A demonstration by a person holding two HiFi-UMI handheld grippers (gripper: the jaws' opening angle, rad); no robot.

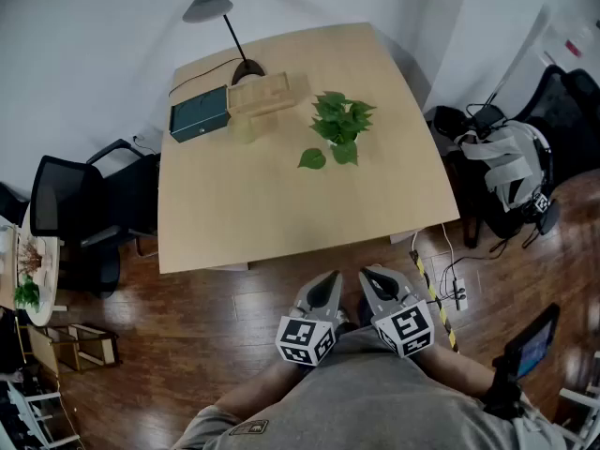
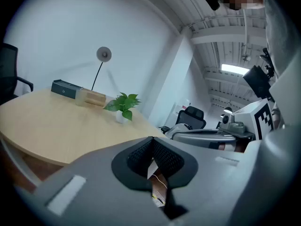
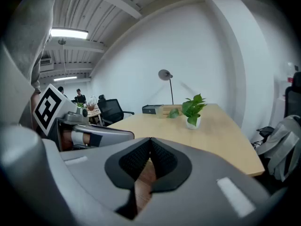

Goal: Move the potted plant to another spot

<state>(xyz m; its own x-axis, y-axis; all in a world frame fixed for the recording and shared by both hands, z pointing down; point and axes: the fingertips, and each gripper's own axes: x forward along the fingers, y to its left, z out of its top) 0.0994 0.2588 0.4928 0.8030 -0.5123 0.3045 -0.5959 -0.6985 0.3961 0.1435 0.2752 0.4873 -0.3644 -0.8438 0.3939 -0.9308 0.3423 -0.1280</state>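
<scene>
A small potted plant (image 1: 338, 126) with green leaves in a white pot stands on the far right part of the light wooden table (image 1: 281, 204). It also shows in the left gripper view, potted plant (image 2: 123, 106), and in the right gripper view, potted plant (image 3: 193, 109). My left gripper (image 1: 328, 282) and right gripper (image 1: 371, 277) hover side by side over the floor, short of the table's near edge and far from the plant. Both are shut with nothing between their jaws.
At the table's far end sit a dark green box (image 1: 199, 112), a wooden box (image 1: 267, 92) and a desk lamp (image 1: 217, 17). Black office chairs (image 1: 80, 218) stand left of the table. A chair draped with bags (image 1: 506, 172) stands right. Cables and a power strip (image 1: 457, 292) lie on the wood floor.
</scene>
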